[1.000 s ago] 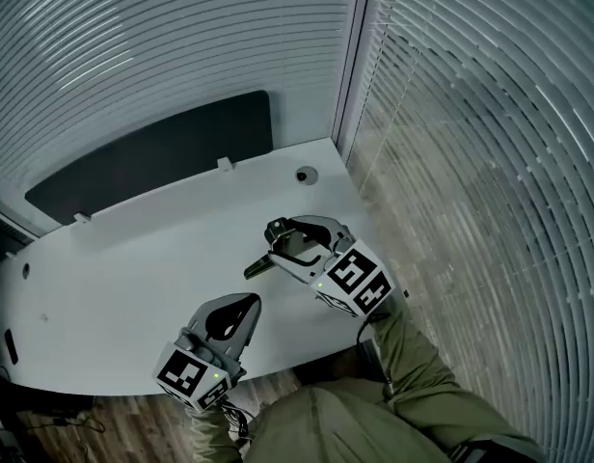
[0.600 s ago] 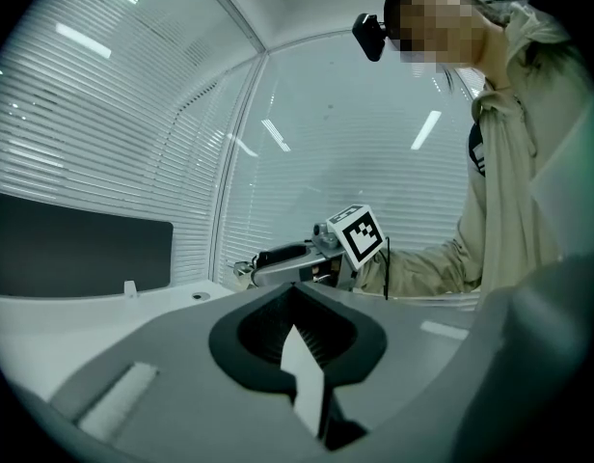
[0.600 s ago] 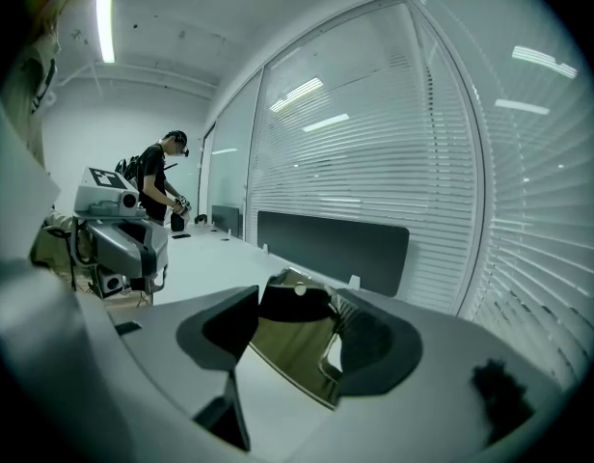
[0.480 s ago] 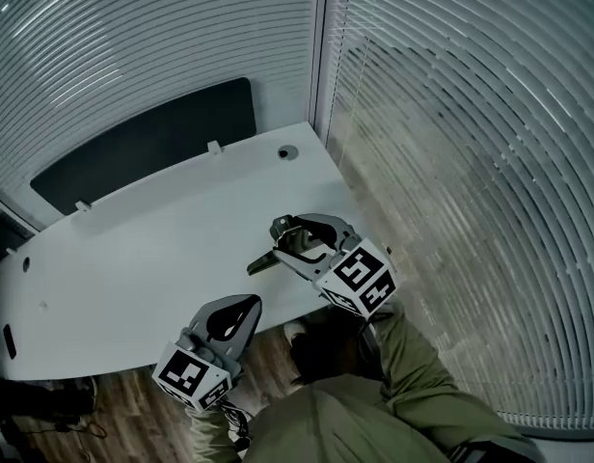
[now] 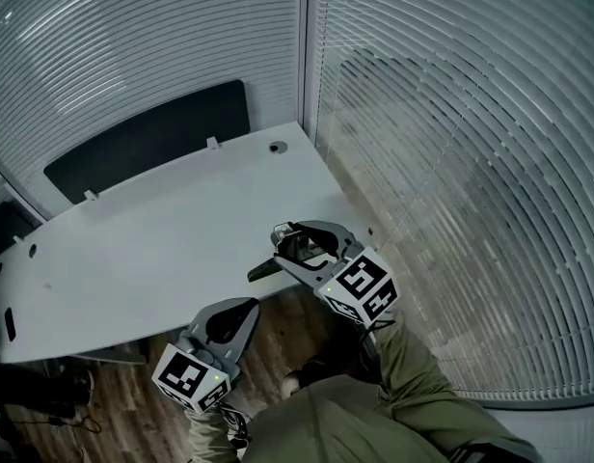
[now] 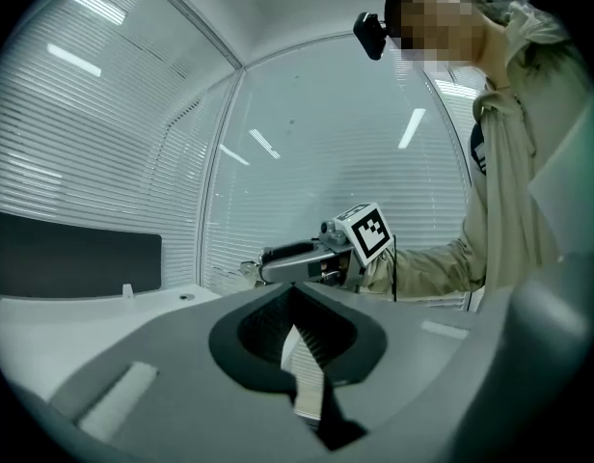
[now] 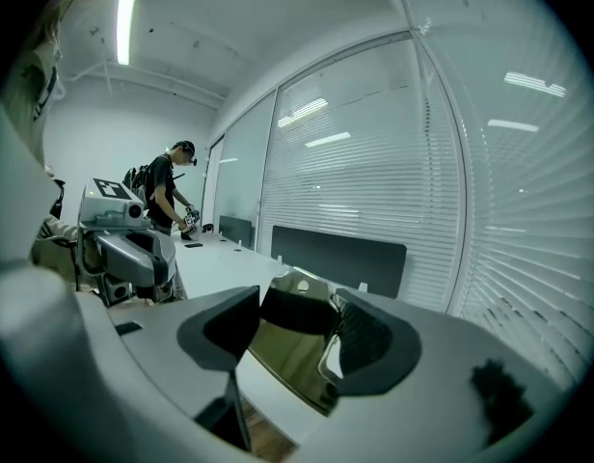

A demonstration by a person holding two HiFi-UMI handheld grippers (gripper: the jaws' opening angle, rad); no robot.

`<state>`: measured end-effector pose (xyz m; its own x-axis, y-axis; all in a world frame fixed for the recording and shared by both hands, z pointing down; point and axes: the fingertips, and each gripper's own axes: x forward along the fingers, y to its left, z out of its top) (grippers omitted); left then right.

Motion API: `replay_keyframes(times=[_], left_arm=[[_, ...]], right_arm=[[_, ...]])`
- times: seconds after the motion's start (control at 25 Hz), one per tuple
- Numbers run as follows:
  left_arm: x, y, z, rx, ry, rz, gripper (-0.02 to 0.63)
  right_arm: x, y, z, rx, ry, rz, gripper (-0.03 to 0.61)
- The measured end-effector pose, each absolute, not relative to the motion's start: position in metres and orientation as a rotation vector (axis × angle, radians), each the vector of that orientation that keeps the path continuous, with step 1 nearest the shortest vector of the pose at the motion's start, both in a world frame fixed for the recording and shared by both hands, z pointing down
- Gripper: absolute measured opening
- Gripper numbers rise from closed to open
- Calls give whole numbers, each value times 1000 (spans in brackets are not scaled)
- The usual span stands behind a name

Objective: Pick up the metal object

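Note:
The metal object [image 5: 299, 248] is a flat, shiny, brass-coloured piece with a dark end [image 5: 262, 270] sticking out to the left. My right gripper [image 5: 283, 244] is shut on it, holding it in the air over the white table's [image 5: 162, 239] near edge. In the right gripper view the metal object [image 7: 287, 355] fills the gap of the right gripper [image 7: 299, 324], with both pads against it. My left gripper [image 5: 241, 309] hangs lower left, off the table and above the wooden floor, shut and holding nothing. In its own view the left gripper [image 6: 295, 292] has its tips touching.
A dark panel [image 5: 143, 143] stands along the table's far edge, with a round cable hole [image 5: 277, 148] near the right corner. Glass walls with blinds [image 5: 451, 162] close the back and right. A wooden floor [image 5: 114, 384] lies below. Another person [image 7: 167, 193] stands far down the table.
The table has slid away in the head view. My left gripper, above the tabletop's near edge before, is now over the floor. The right gripper still holds the metal object.

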<state>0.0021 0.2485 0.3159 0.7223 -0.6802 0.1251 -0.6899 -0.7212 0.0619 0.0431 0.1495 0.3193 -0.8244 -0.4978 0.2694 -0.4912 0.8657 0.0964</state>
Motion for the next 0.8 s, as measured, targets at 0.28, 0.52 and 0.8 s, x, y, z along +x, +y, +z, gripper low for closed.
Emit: replay_keyframes(times=[0.28,0.52,0.8], left_arm=[[22,240,310,2818,-1148,154,6],[32,228,298,2802,-1136,157,6],[36,233,302,2811,-1156,169,6]], right_arm=[[61,145,311,733,-2803,-19,258],[70,136,296,731,-2810,6,255],[74,142,299,732,-2828,-8,222]])
